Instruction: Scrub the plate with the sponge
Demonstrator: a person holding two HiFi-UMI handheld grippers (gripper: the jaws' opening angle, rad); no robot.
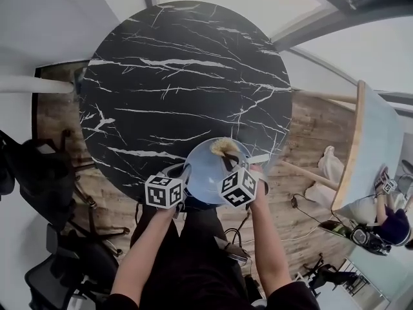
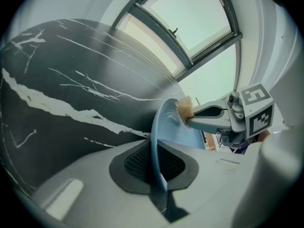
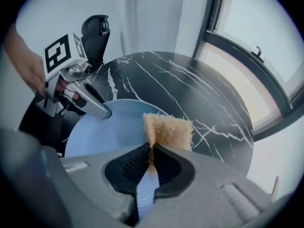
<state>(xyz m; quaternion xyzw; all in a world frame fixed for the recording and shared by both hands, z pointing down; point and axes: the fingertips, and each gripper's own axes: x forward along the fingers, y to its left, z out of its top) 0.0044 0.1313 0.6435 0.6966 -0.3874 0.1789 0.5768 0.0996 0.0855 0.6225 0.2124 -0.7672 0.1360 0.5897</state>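
Pinching plate point(image 2: 172, 127) rim, left gripper point(image 2: 155, 166), right gripper point(image 3: 151, 161) clamping sponge point(image 3: 169, 129), sponge base hidden

Round black table point(image 1: 187, 95) veined white; stands on wooden floor point(image 1: 313, 131)

Tilted blue plate point(image 1: 208, 166) (tan sponge point(image 1: 224, 146) touching).

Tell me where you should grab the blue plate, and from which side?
Grip the round light-blue plate by its thin rim, on the edge nearest the person, coming from the left. The plate stands tilted, so that rim is bare. The left hand-held gripper pinches it there, leaving the face free for the tan fuzzy sponge in the right hand-held gripper.
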